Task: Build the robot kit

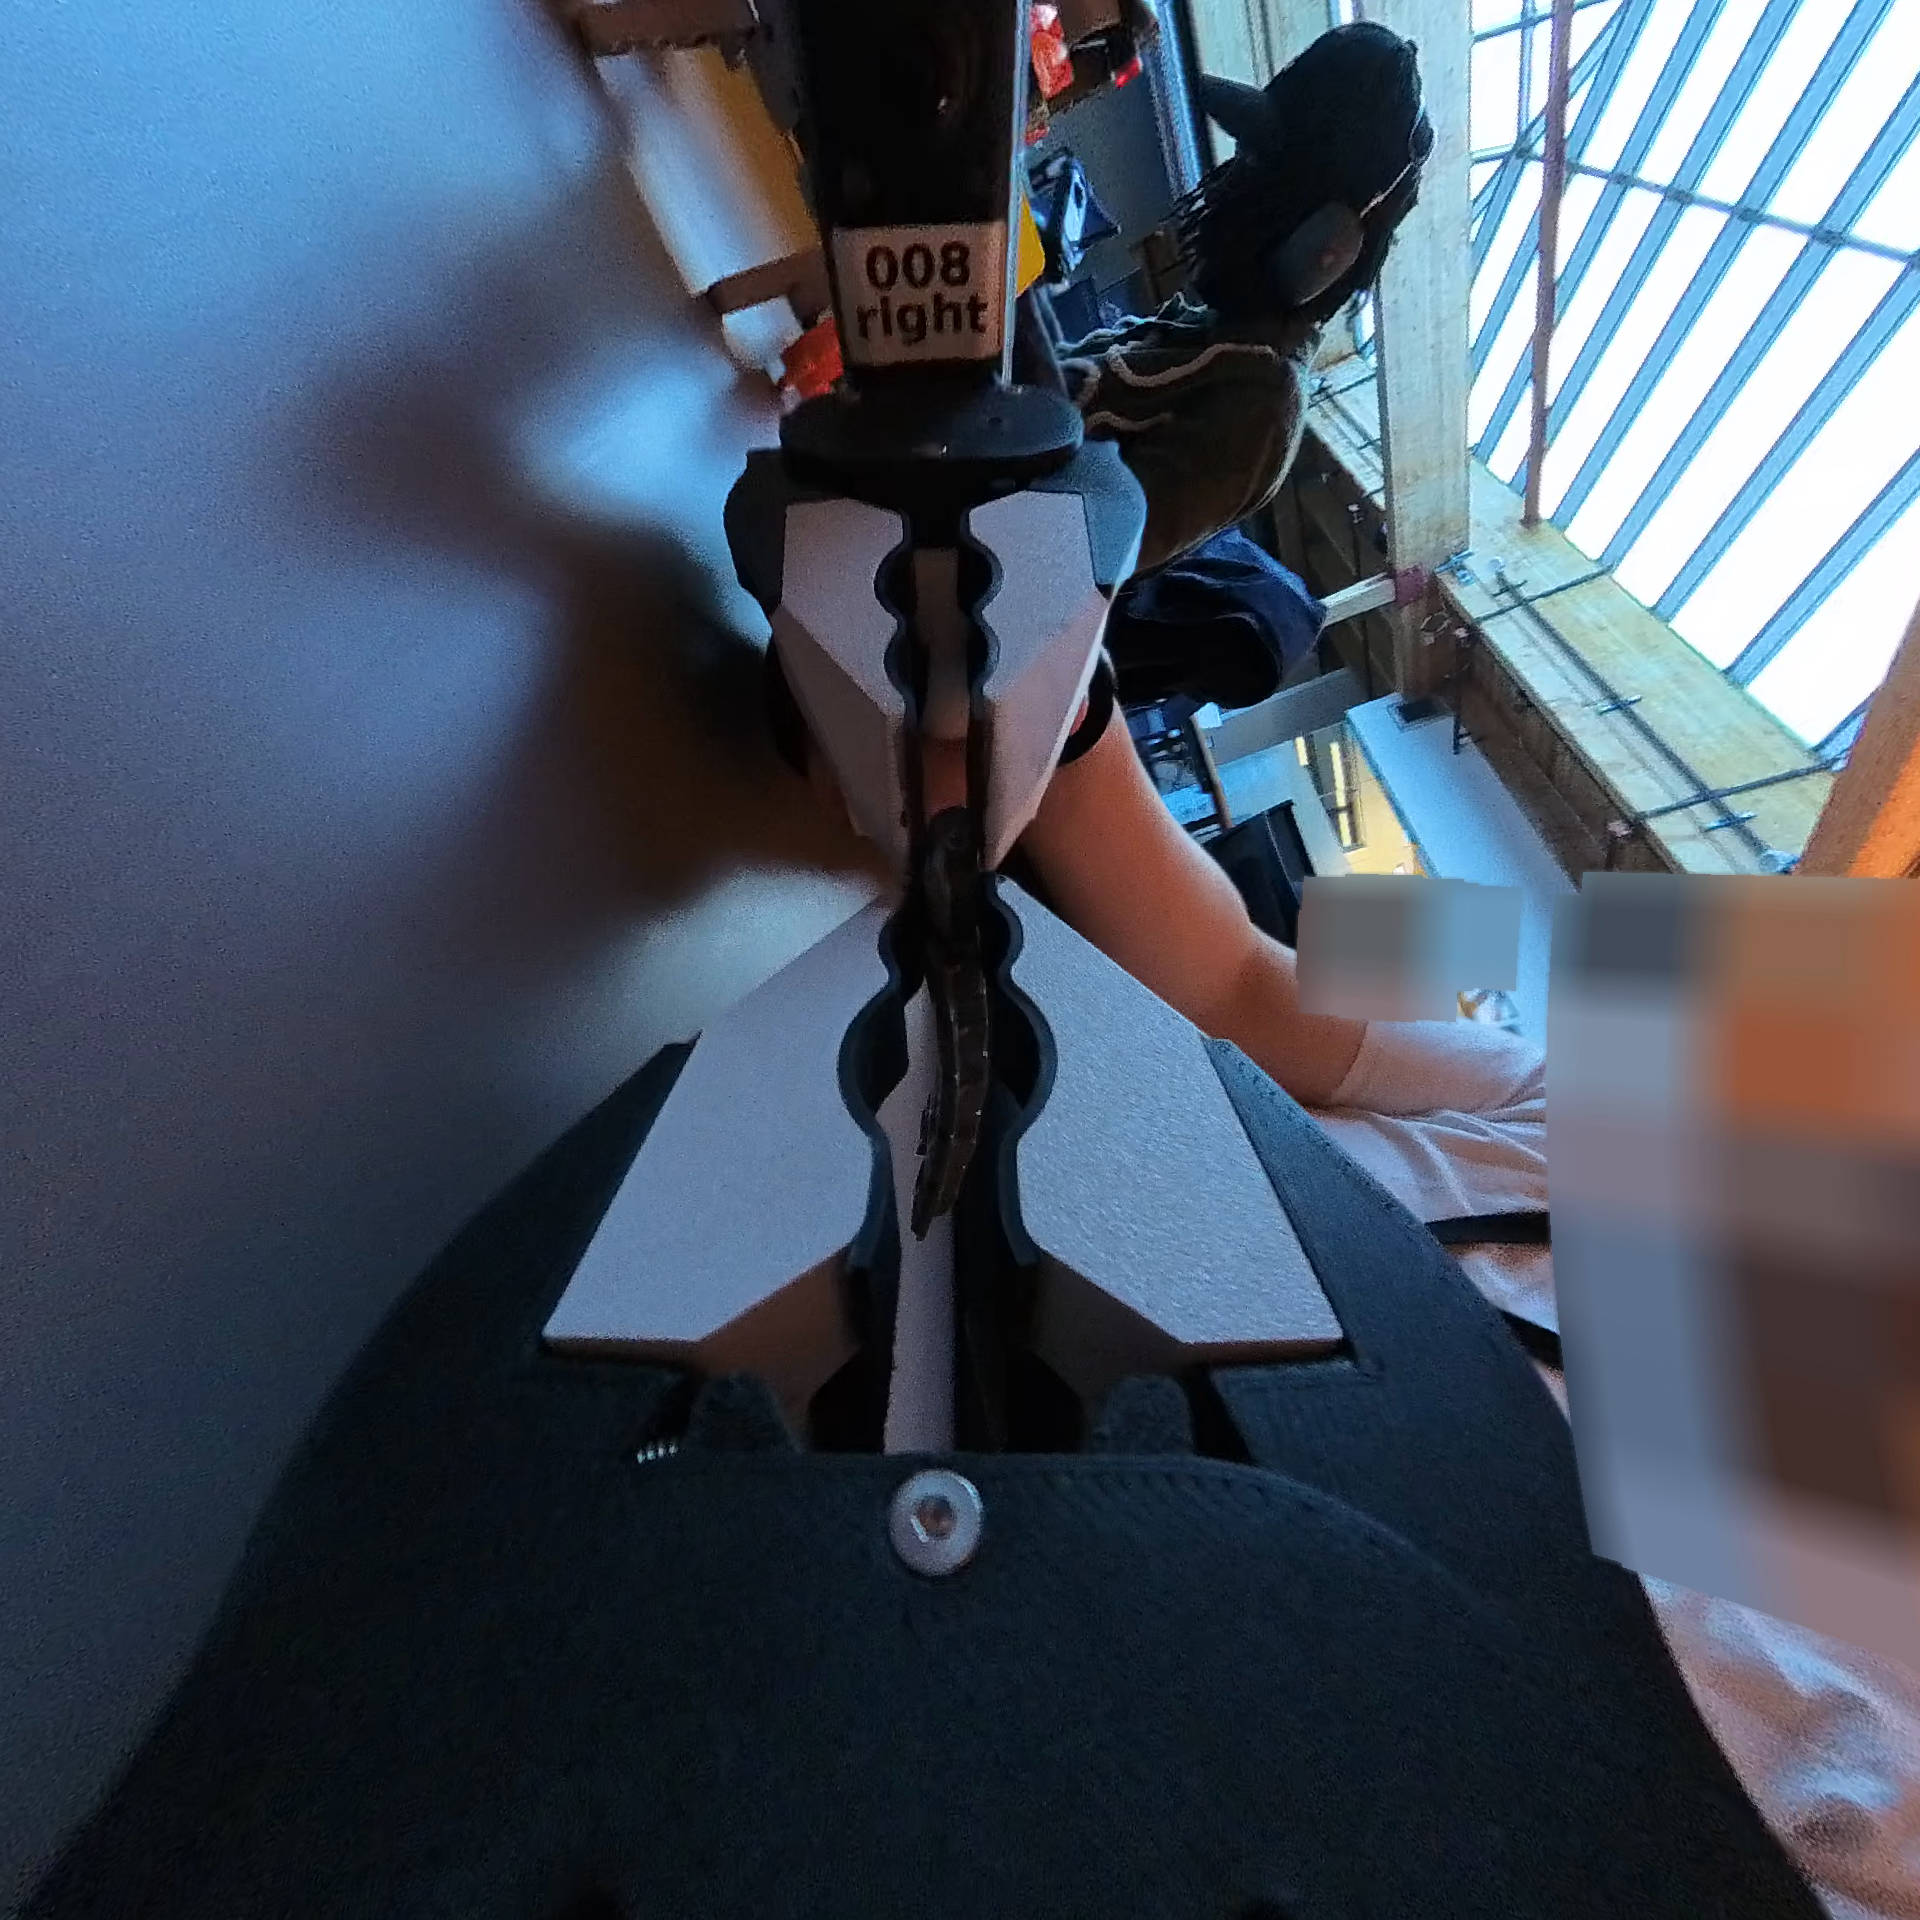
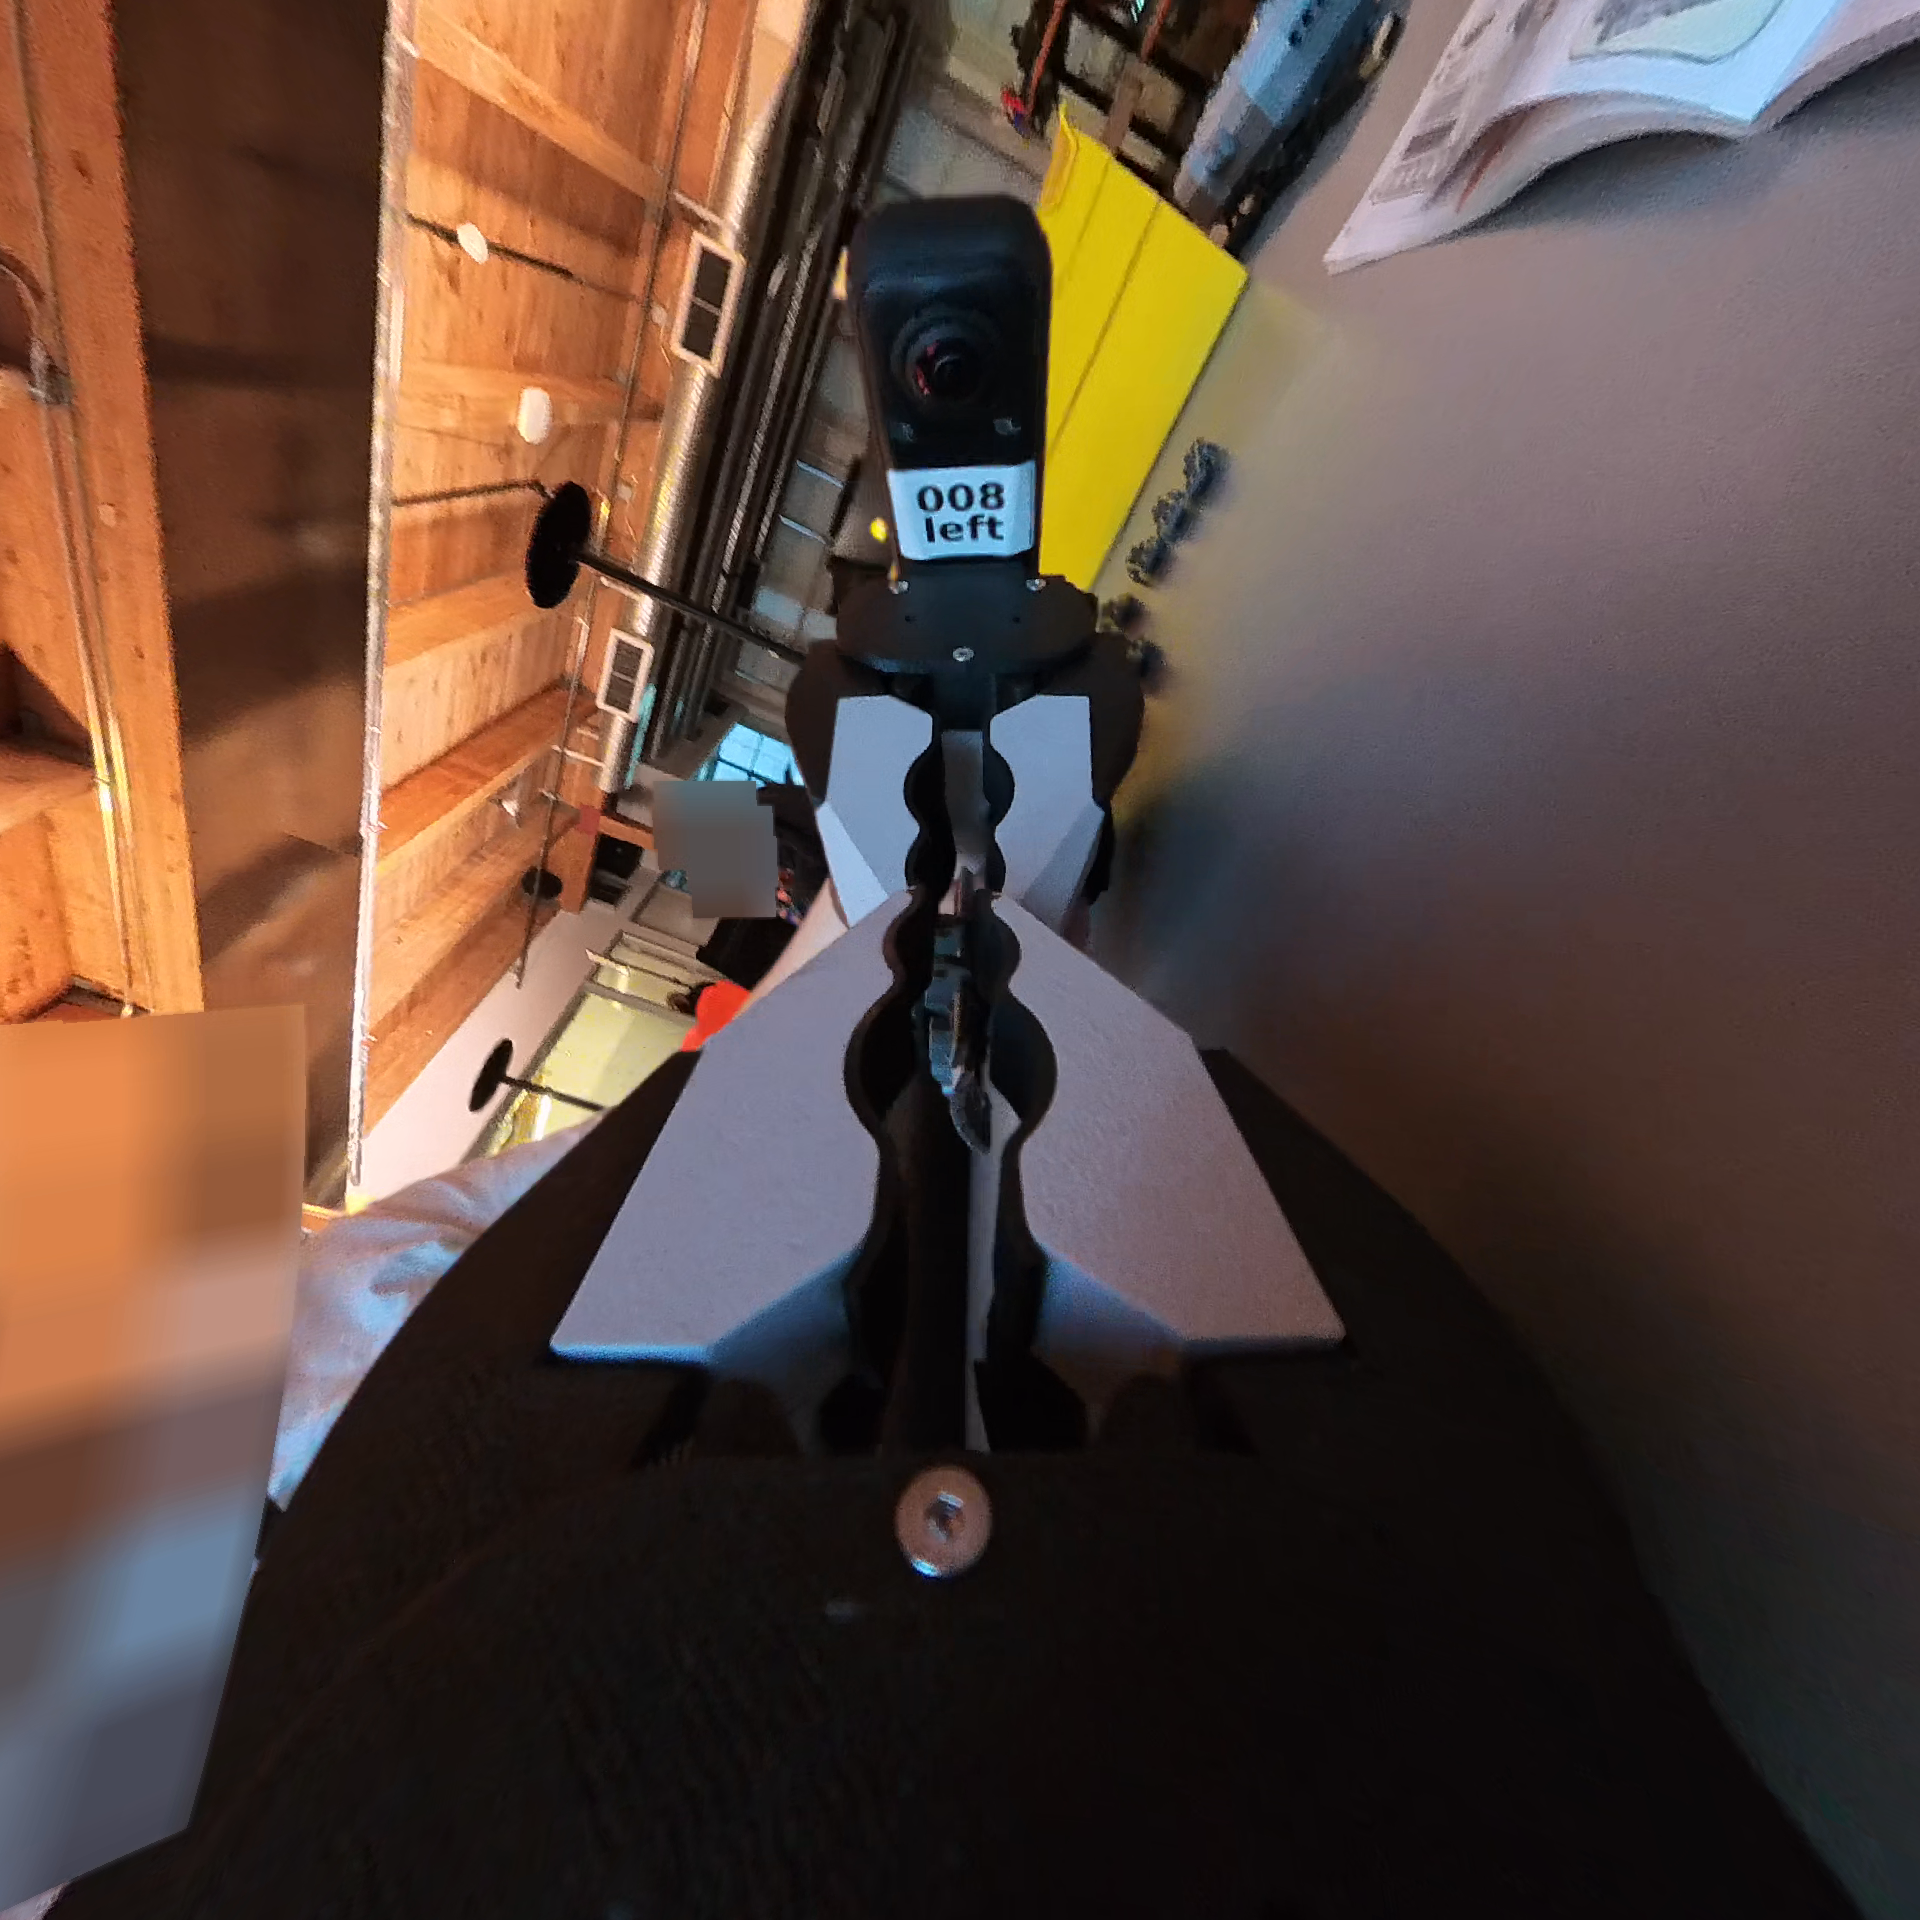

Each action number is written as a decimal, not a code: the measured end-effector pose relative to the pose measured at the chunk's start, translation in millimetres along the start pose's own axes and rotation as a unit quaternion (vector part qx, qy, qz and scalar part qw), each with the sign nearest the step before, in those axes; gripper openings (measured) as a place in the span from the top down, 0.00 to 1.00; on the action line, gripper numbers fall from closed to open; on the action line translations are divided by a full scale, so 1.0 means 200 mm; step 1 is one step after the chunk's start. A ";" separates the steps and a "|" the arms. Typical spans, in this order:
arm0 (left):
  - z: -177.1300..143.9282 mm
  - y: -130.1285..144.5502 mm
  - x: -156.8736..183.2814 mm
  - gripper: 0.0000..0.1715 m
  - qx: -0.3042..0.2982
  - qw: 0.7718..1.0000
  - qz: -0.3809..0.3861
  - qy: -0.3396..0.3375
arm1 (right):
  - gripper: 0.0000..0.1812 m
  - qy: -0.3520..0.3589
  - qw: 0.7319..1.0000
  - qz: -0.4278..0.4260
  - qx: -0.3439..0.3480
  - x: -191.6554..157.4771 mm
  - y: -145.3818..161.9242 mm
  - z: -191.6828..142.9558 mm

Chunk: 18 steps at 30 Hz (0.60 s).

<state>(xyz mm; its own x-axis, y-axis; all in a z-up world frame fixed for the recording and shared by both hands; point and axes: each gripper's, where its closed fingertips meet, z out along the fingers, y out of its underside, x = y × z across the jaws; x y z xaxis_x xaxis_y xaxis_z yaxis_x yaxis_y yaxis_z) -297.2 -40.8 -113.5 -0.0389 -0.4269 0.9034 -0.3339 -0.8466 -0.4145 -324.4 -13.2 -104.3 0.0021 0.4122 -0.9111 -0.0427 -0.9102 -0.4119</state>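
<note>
A grey tabletop (image 1: pixel 260 727) filled the space to the left of the left gripper (image 1: pixel 951 904), and wooden window framing (image 1: pixel 1558 644) with bright panes lay off to its right. The left gripper's fingers were pressed nearly together on a short dark braided cord (image 1: pixel 951 1049) that ran tip to tip into the right gripper (image 1: pixel 945 821), which faced it head-on and touched it at the fingertips. The right gripper was likewise closed on the same cord. Beyond it, to the right, a seated person (image 1: pixel 1226 416) wore headphones. In the right wrist view, wooden ceiling boards (image 2: pixel 499 312) lay left, a yellow cabinet (image 2: pixel 1132 364) and open magazine (image 2: pixel 1621 94) right.
</note>
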 end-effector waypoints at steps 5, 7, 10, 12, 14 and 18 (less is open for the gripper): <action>-0.01 0.01 -0.01 0.96 -0.008 1.000 -0.001 0.002 | 0.98 0.000 1.000 0.014 -0.021 0.01 0.01 0.02; -0.01 0.01 0.00 0.96 -0.013 1.000 0.013 0.001 | 0.98 -0.009 0.999 0.022 -0.027 0.01 0.02 0.02; -0.01 0.02 0.00 0.96 -0.015 0.999 0.029 -0.002 | 0.98 -0.012 0.999 0.008 -0.044 0.00 0.03 0.02; -0.01 0.03 0.01 0.96 -0.016 0.999 0.036 0.000 | 0.98 -0.018 0.998 -0.009 -0.057 -0.02 0.03 0.02; -0.01 0.04 0.02 0.96 -0.023 0.999 0.035 0.003 | 0.96 -0.028 0.996 -0.020 -0.085 -0.03 0.05 0.02; -0.01 0.04 0.02 0.96 -0.023 0.999 0.031 0.003 | 0.95 -0.050 0.990 -0.018 -0.131 -0.03 0.07 0.02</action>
<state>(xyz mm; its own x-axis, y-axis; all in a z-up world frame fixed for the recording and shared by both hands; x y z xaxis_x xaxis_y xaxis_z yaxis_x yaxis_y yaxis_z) -302.4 -48.7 -114.1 -0.0660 -0.4761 0.8769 -0.3731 -0.8033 -0.4642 -328.7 -27.6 -104.1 -0.1011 0.4350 -0.8947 0.2163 -0.8682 -0.4466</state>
